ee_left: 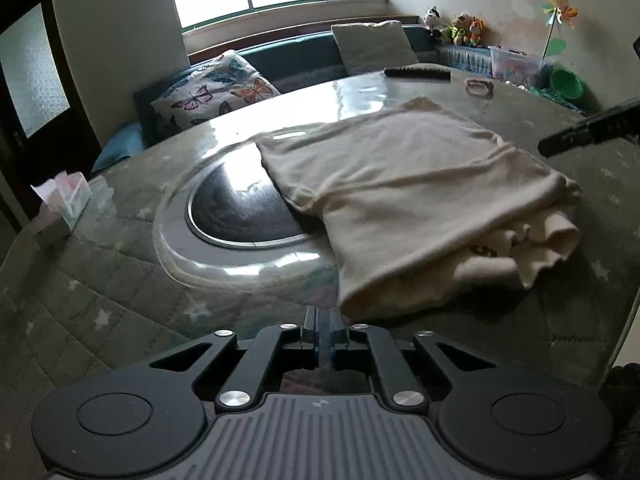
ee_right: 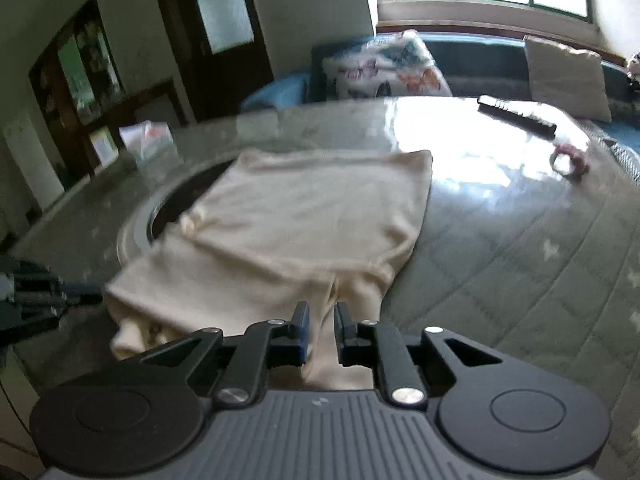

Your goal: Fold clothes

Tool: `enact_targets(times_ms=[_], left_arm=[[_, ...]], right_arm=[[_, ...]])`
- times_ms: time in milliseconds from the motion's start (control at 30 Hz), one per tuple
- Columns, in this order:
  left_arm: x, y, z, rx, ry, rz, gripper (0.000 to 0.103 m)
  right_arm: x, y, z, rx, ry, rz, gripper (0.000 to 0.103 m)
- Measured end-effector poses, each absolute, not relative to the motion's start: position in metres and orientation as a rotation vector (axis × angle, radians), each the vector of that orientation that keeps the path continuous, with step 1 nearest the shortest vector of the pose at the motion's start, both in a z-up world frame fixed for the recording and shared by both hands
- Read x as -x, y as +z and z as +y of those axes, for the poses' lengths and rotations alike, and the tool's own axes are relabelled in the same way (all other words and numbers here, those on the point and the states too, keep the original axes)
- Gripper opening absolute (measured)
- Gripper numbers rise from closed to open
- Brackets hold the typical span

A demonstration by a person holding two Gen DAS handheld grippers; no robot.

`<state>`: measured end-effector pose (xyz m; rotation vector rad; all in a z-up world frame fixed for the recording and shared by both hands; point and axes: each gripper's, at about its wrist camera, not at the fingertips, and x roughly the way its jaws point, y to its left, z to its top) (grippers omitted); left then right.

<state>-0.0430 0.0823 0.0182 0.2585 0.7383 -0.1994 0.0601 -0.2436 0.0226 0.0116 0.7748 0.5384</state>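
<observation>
Your left gripper had its jaws pressed together with nothing between them, just short of the garment's near fold. Your right gripper stood slightly apart, with cream cloth bunched in the gap; motion blur keeps me from telling whether the pads actually pinched it.

That cream garment lay folded on the quilted desk, its left part draped over the dark round inset at the centre. Loose layers spilled from the open end on your right.

If you had pulled with a weak pinch, I judge the top layer alone could have slid and undone the fold. The glossy surface would have let the whole bundle skid.

Its long axis ran away from you, toward the window, the open end facing right.
</observation>
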Motion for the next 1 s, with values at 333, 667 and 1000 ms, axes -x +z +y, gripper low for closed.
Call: enact_targets(times_ms=[333,667,1000], left_arm=[[0.01,0.044,0.069,-0.224,-0.212,0.653,0.007],[-0.041,0.016,0.028,-0.23,-0.294,0.68,0.007],[-0.042,0.016,0.035,-0.218,-0.269,0.68,0.008]], right_arm=[[-0.092,0.003,-0.229,-0.035,0.555,0.814,0.017],[-0.09,0.015,-0.225,0.01,0.531,0.739,0.002],[-0.089,0.017,-0.224,0.06,0.543,0.694,0.009]])
